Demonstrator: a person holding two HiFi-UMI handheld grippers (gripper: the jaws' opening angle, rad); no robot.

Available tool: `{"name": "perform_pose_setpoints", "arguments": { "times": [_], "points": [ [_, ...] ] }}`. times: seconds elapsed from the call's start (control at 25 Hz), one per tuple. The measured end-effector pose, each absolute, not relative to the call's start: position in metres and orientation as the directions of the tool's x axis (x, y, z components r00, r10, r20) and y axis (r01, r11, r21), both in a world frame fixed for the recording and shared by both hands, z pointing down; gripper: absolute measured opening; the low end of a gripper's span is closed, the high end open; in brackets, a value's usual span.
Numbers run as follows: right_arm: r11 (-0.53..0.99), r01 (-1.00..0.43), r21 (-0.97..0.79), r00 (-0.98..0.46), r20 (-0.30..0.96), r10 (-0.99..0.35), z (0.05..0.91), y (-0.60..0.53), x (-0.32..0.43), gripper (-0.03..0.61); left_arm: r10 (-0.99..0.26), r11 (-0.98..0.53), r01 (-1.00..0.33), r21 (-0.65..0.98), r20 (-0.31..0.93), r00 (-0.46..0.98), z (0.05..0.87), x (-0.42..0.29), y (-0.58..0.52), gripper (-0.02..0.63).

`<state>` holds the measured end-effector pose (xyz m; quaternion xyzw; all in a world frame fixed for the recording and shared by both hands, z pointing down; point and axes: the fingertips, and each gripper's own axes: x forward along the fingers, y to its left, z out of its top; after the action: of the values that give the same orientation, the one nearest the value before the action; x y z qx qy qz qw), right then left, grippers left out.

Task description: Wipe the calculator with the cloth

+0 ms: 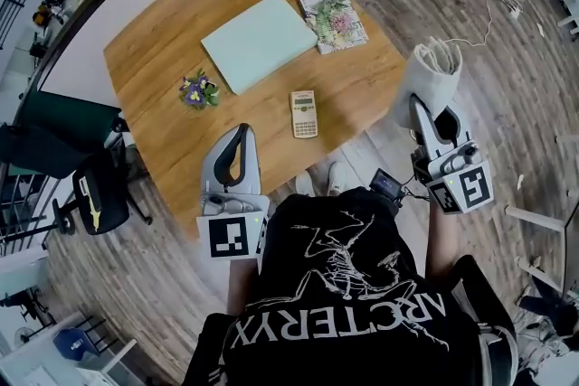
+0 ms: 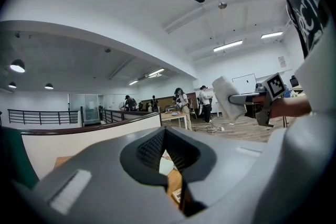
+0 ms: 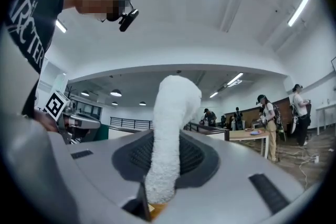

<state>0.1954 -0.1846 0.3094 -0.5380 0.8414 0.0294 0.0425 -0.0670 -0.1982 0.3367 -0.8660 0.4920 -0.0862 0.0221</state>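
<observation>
A single calculator (image 1: 304, 114) is seen lying flat on the wooden tabletop (image 1: 158, 45), near its front edge and right of the middle. It is pale cream, with a small display at its far end and rows of keys below. One white cloth (image 1: 431, 72), thick and terry-like, is pinched between the jaws of the right gripper (image 1: 432, 109) and stands up out of them in a bunched roll. Also counted on the tabletop are one pale green sheet (image 1: 260, 42), one magazine (image 1: 333, 20) and one small bunch of purple flowers (image 1: 199, 90).

The right gripper is held raised beyond the tabletop's right edge, over the plank floor (image 1: 470, 4), well apart from the calculator. The left gripper (image 1: 242, 133) is held over the near edge of the tabletop and is pointed away from the person; its jaws are pressed together at the tips, with nothing held between them. The calculator is touched by neither gripper.
</observation>
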Motion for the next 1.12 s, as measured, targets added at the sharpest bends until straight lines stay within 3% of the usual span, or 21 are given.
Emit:
{"name": "perform_pose_setpoints", "arguments": {
  "times": [0.36,1.12],
  "points": [
    [0.417,-0.908,0.039,-0.419,-0.114,-0.901,0.309,-0.189,0.186,0.095,-0.875,-0.485,-0.861,-0.156,0.075,0.479,0.328,-0.074,-0.207,0.003],
    [0.474,-0.88,0.04,-0.475,-0.087,-0.876,0.32,-0.206,0.167,0.095,-0.883,-0.469,-0.871,-0.145,0.087,0.461,0.336,-0.076,-0.218,0.003]
  ]
}}
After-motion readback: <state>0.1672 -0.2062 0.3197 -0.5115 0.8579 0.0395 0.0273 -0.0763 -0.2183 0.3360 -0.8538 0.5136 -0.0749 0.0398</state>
